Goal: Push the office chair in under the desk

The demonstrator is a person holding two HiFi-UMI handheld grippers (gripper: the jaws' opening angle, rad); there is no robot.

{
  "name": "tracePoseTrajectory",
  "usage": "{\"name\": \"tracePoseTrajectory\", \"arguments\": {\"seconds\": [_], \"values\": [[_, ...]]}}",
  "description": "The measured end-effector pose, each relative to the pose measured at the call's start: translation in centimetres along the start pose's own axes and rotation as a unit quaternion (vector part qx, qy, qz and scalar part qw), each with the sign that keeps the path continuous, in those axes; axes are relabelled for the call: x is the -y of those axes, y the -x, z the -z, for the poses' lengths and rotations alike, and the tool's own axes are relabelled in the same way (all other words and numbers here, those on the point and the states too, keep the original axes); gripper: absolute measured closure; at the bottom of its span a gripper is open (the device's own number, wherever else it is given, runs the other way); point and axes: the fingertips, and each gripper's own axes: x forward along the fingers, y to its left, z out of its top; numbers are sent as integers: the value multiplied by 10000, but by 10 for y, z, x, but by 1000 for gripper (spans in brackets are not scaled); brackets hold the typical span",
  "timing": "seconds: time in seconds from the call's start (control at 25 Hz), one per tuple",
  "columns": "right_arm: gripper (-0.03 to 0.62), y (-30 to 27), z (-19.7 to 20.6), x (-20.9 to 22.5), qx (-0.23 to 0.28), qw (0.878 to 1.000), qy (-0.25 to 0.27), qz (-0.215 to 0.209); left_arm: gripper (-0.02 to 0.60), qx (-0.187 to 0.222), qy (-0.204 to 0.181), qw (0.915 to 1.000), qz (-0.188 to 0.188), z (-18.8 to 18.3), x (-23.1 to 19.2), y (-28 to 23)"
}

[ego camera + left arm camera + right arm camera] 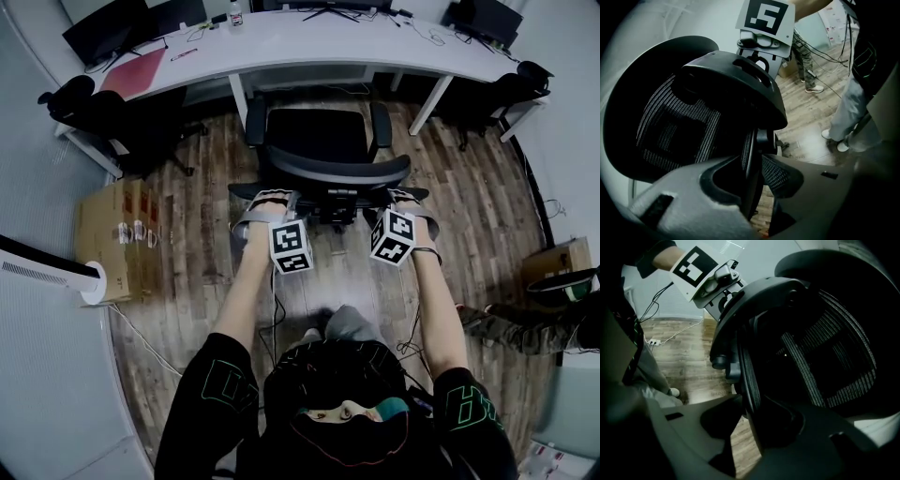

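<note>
Wood-plank flooring [187, 187] is running under a curved white desk [309, 52], and the black office chair [319, 141] is standing just before it, seat facing the desk, not yet tucked beneath. Its mesh backrest [679, 126] is arching inside a dark frame, armrests flanking the seat. The left gripper [272, 197] and right gripper [405, 195] are each pinching the backrest's top rim, one toward each end.

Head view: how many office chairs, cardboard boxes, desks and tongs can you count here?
office chair: 3
cardboard box: 2
desk: 1
tongs: 2
Total: 8
</note>
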Motion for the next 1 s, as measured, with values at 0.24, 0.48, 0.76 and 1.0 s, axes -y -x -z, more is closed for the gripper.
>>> {"name": "tracePoseTrajectory", "arguments": {"seconds": [0.24,0.48,0.76,1.0], "values": [[456,-13,3,21,114,9998,88,-100,426,30,-30,9998,-183,0,-18,-18],[454,-24,11,47,109,9998,144,14,425,203,-20,9996,-187,-11,-37,-37],[453,-44,26,81,238,9995,210,25,420,209,-38,9994,-289,-20,-65,-67],[451,-57,40,113,435,9984,352,-25,422,202,-135,9991,-356,-31,-88,-86]]}}
